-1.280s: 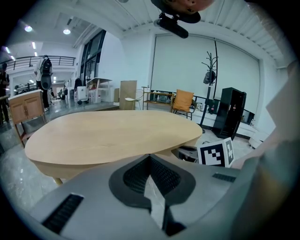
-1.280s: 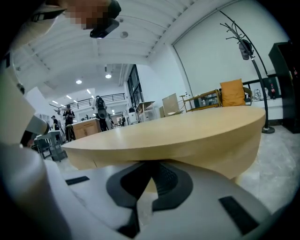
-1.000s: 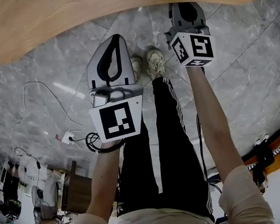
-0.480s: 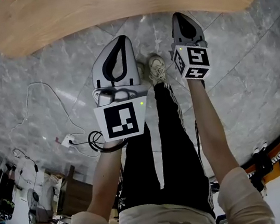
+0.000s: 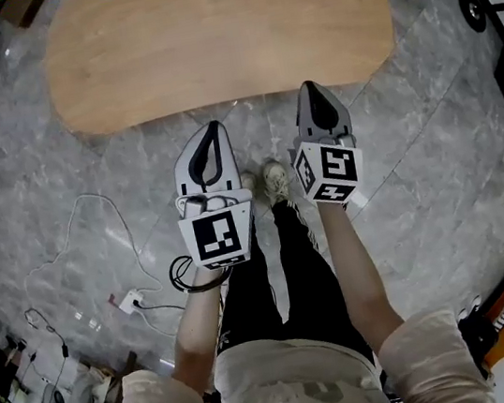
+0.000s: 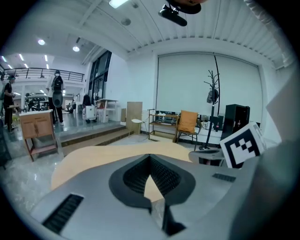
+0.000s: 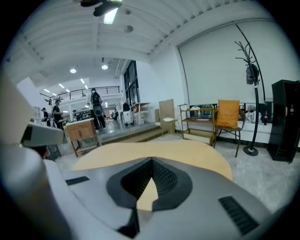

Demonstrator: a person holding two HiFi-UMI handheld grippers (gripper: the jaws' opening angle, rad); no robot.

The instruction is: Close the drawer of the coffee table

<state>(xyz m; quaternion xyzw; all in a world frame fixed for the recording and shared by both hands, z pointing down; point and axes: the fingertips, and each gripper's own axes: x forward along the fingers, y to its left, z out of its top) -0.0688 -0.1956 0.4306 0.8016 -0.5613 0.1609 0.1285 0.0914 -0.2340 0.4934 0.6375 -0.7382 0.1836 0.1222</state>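
Observation:
The coffee table [image 5: 217,40] has a light wooden, rounded top and stands on the marble floor ahead of me. No drawer shows in any view. My left gripper [image 5: 213,126] hangs in the air short of the table's near edge. Its jaws are shut, tips touching, with nothing between them. My right gripper [image 5: 308,85] is beside it, a little further forward, also shut and empty. In the left gripper view the tabletop [image 6: 93,157] lies beyond the left gripper [image 6: 150,155]. The right gripper view shows the same tabletop [image 7: 140,152] past the right gripper [image 7: 152,160].
My legs and shoes [image 5: 275,181] stand between the arms. A white cable and power strip [image 5: 130,300] lie on the floor to the left. Across the room are an orange chair [image 6: 187,123], a coat rack [image 6: 213,93], a black cabinet [image 7: 286,119] and a wooden cabinet [image 7: 82,133].
Both grippers have risen with the head, so the table now looks smaller and further below. Both pairs of jaws stayed shut and empty.

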